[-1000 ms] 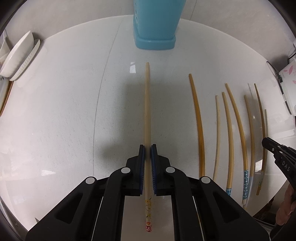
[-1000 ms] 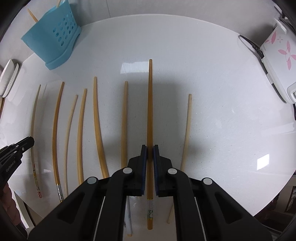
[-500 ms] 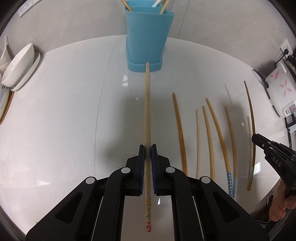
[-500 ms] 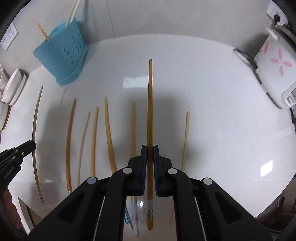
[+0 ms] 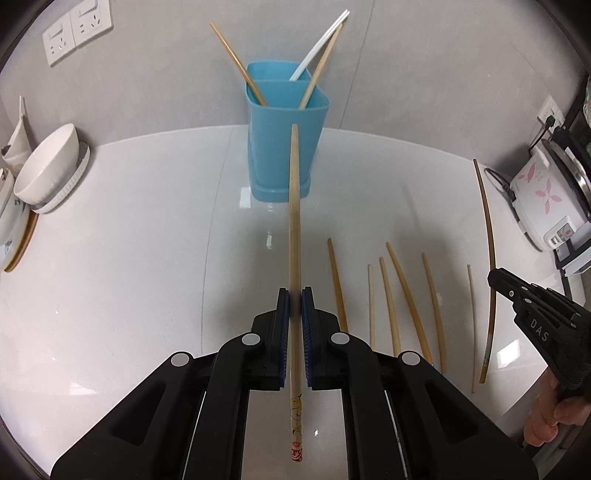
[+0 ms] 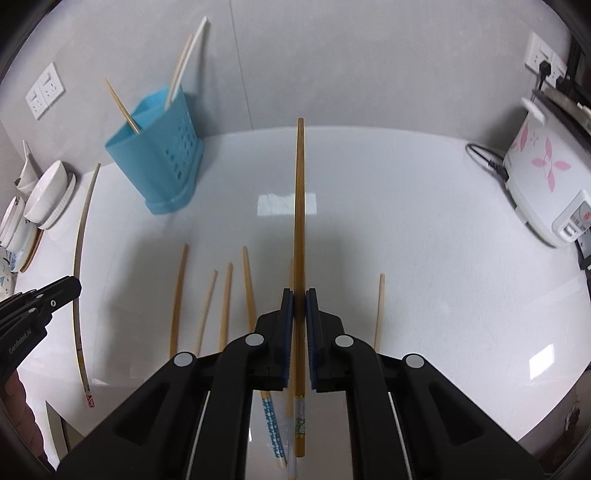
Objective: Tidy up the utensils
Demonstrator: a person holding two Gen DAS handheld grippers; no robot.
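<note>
My left gripper (image 5: 294, 297) is shut on a pale wooden chopstick (image 5: 294, 221) with a red-printed end, lifted off the white table (image 5: 129, 258) and pointing at the blue utensil holder (image 5: 284, 136). That holder has two wooden chopsticks and a white one standing in it. My right gripper (image 6: 300, 299) is shut on a darker amber chopstick (image 6: 300, 206), also raised above the table. Several more chopsticks (image 5: 391, 295) lie in a row on the table between the two grippers. In the right wrist view the holder (image 6: 159, 155) stands at the upper left.
A white bowl (image 5: 48, 162) and stacked dishes sit at the table's left edge. A white rice cooker (image 6: 546, 177) with pink flowers and its cord stands at the right. Wall sockets (image 5: 75, 29) are on the grey wall behind. A hand (image 5: 554, 417) shows at the lower right.
Both grippers rose from the table with their chopsticks held, and both tilted up, so the holder's top, the wall and the sockets came into view.
</note>
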